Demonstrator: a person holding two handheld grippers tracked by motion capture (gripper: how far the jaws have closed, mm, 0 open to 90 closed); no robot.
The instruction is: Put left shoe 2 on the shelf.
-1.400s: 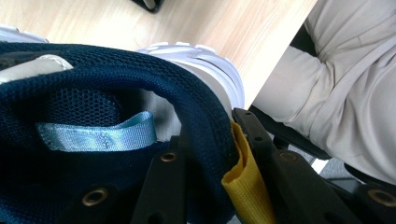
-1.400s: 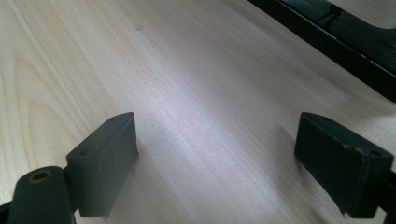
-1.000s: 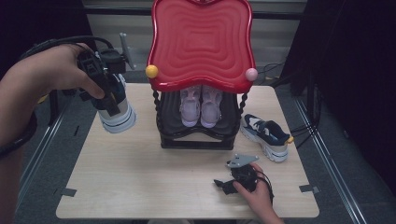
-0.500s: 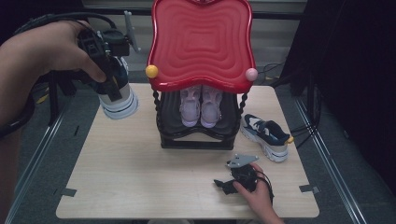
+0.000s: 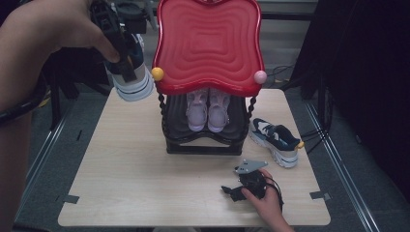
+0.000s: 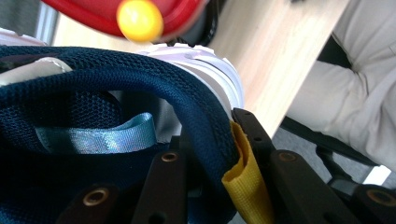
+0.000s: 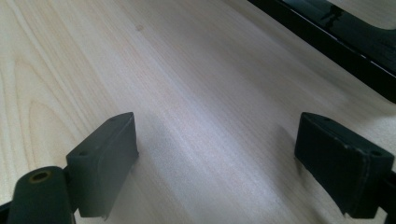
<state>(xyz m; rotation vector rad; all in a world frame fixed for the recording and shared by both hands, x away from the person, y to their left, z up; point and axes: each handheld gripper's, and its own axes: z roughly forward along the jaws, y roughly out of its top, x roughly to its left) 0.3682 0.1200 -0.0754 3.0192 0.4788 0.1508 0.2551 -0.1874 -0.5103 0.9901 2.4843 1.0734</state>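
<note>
Above the desk's [image 5: 145, 183] far left corner, the left gripper [image 5: 126, 72] is gripping a navy sneaker [image 5: 133, 82] by its heel collar, probably bound for the red rack [image 5: 208, 43]. The right gripper [image 5: 241, 189] is resting near its mate [image 5: 273, 140], jaws wide and empty.

Navy sneaker [image 5: 129, 72] in your left gripper [image 5: 126, 67]: you can read no brand, size or number on its mesh collar, blue ribbon loop or yellow heel tab.
Second navy sneaker [image 5: 275, 140] on the table [image 5: 121, 169]: any marking is too small for you to read.
Lilac pair of shoes [image 5: 208, 108]: no lettering legible.
Red-topped rack [image 5: 209, 43]: you see only a moulded wavy pattern, no sign or label.
</note>
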